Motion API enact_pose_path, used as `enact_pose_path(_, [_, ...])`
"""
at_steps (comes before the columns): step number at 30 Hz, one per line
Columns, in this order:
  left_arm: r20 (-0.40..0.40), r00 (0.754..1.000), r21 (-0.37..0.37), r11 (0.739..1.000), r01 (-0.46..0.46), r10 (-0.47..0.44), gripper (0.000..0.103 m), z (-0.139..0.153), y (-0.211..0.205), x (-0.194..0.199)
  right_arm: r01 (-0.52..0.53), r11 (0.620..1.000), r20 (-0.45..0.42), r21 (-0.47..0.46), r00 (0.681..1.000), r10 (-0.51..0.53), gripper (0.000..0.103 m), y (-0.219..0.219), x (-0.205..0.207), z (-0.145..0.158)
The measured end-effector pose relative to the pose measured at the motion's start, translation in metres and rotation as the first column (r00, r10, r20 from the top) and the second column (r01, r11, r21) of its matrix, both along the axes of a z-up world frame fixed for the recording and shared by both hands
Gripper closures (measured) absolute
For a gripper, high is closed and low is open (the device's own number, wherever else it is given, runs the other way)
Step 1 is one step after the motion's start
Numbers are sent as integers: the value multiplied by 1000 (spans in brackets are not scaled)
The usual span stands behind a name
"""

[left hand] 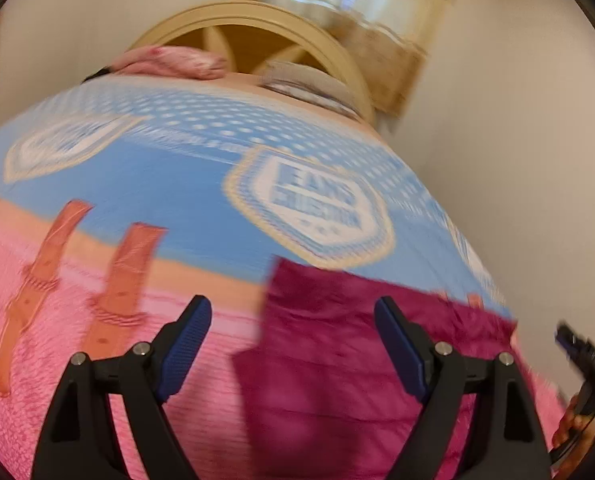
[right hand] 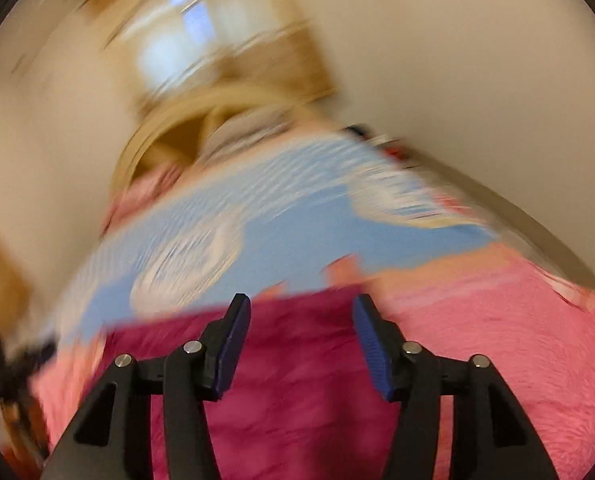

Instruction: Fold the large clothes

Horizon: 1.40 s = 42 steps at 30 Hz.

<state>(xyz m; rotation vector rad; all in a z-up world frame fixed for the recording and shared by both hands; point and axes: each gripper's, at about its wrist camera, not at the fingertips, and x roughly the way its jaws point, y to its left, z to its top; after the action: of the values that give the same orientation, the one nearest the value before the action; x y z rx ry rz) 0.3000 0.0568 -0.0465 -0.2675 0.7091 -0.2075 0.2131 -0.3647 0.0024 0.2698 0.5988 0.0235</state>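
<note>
A: So, how far along does the folding look?

B: Partly done, I'd judge. The magenta garment [left hand: 337,360] lies on the bed cover [left hand: 157,184] as a flat block with a straight top edge and a squared corner, which reads like at least 1 fold made. Whether more folds are needed I can't tell; its near end runs out of view.

A: And the claws?

B: Both stand apart with nothing between the pads. The left gripper [left hand: 293,344] gapes wide over the garment's left edge; the right gripper [right hand: 301,344] is parted less, above the cloth's upper middle. Neither presses on fabric.

A: Where is the garment exactly?

B: In the left wrist view it fills 4 to 6 o'clock, on the pink band of the cover, its top edge reaching the blue part. The right wrist view shows it from 5 to 7 o'clock.

A: Its look?

B: Deep magenta, soft and slightly plush, faint creases. Both pictures are blurred, so finer detail is lost.
</note>
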Motion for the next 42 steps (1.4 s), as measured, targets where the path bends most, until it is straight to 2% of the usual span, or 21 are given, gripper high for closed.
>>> enact_pose_path(2, [7,1000,54,998,-14,13,17,0,-31,8,-69,993,-27,-99,997,67,62,48,12,0])
enact_pose_path(3, [13,1000,65,998,-20,20,17,-3,-46,11,-98,984,-46,-146,995,92,71,73,24,-3])
enact_pose_path(4, [17,1000,83,996,-19,17,17,-5,-58,14,-122,981,-73,-148,991,112,74,90,37,-9])
enact_pose_path(5, [17,1000,137,990,-17,15,17,-11,-76,21,-132,982,-95,-132,988,120,76,100,47,-15])
enact_pose_path(6, [11,999,181,983,-33,31,17,-16,-88,30,-130,984,-121,-123,986,115,80,111,61,-25])
enact_pose_path(8, [3,998,251,966,-62,63,17,-32,-102,41,-103,985,-157,-137,984,81,81,121,80,-49])
enact_pose_path(9, [-11,998,253,966,-54,59,17,-40,-104,45,-104,987,-175,-121,981,82,81,123,89,-61])
enact_pose_path(10, [-25,998,245,968,-50,58,17,-45,-102,48,-105,989,-193,-101,978,84,82,120,96,-75])
enact_pose_path(13, [-87,993,128,990,-62,74,17,-69,-86,59,-82,994,-190,-68,979,68,83,108,104,-98])
enact_pose_path(15, [-81,995,78,995,-54,60,16,-74,-84,60,-87,996,-173,-30,982,80,83,100,107,-106])
enact_pose_path(19, [-47,998,41,998,-47,49,14,-83,-86,55,-96,994,-184,52,977,104,85,91,110,-121])
enact_pose_path(21, [-65,997,30,999,-43,45,13,-87,-87,60,-97,991,-192,97,975,114,85,88,117,-126])
enact_pose_path(27, [-110,993,70,997,-35,43,12,-95,-97,74,-84,993,-217,86,971,101,87,91,127,-130])
enact_pose_path(30, [-116,993,56,998,-30,37,12,-96,-95,74,-90,994,-237,65,966,103,87,93,124,-121])
enact_pose_path(33, [-113,993,40,999,-31,35,12,-95,-91,71,-87,995,-123,56,988,93,87,78,94,-86])
enact_pose_path(34, [-115,993,41,999,-31,36,12,-96,-92,72,-65,997,-92,34,993,68,87,69,82,-74])
enact_pose_path(36, [-116,993,55,998,-31,38,12,-96,-92,72,2,1000,-95,-27,995,-5,87,50,70,-64])
enact_pose_path(38, [-118,992,63,997,-31,39,12,-96,-93,72,98,988,-114,-117,987,-111,87,26,68,-67])
enact_pose_path(39, [-118,992,64,997,-31,39,12,-96,-93,72,141,983,-140,-121,977,-158,87,10,69,-75])
enact_pose_path(41, [-118,992,63,998,-31,38,12,-96,-93,72,174,985,-196,-9,965,-172,87,-16,71,-99])
enact_pose_path(42, [-118,992,64,997,-32,39,12,-96,-94,72,174,984,-196,26,966,-166,87,-22,71,-106])
